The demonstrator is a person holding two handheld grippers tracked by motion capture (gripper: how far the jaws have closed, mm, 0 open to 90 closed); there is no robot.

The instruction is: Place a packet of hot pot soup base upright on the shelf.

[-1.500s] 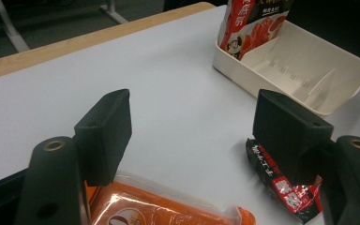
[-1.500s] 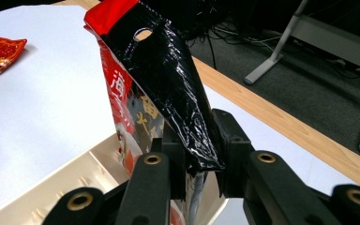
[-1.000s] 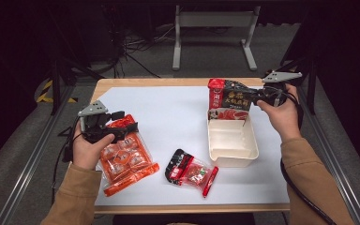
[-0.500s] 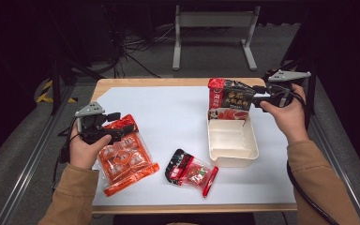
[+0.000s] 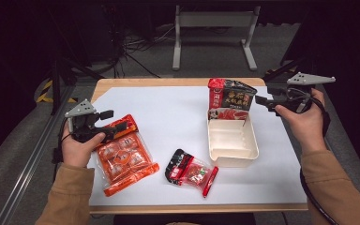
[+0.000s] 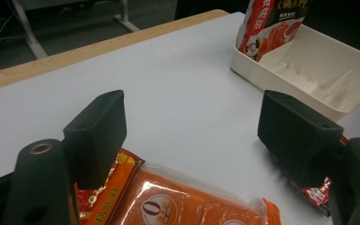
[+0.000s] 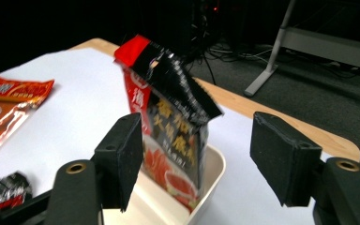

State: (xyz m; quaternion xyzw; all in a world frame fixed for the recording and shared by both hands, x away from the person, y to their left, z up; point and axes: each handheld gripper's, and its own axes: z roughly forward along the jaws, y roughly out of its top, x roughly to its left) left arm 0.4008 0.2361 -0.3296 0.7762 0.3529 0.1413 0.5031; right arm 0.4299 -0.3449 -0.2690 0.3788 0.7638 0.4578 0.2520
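Note:
A red-and-black sauce packet (image 5: 229, 97) (image 7: 173, 126) stands upright at the far end of a white tray (image 5: 234, 157) (image 7: 213, 183). My right gripper (image 5: 262, 96) (image 7: 194, 140) hovers just right of it. Its jaws have just been opening and stand wide, with the packet's edge between them but untouched. An orange snack pack (image 5: 124, 157) (image 6: 192, 201) lies flat at the left. My left gripper (image 5: 113, 119) (image 6: 192, 117) is open low over its far end, pads apart from it.
A small red-and-black packet (image 5: 190, 171) (image 6: 316, 194) lies near the front edge, between the orange pack and the tray. A white sheet (image 5: 168, 122) covers the wooden table. A metal stand (image 5: 213, 28) and cables sit on the floor beyond.
My right gripper has let go of the red-and-black packet and drawn back to the right and slightly up. The packet stays standing in the tray. The left hand has hardly moved.

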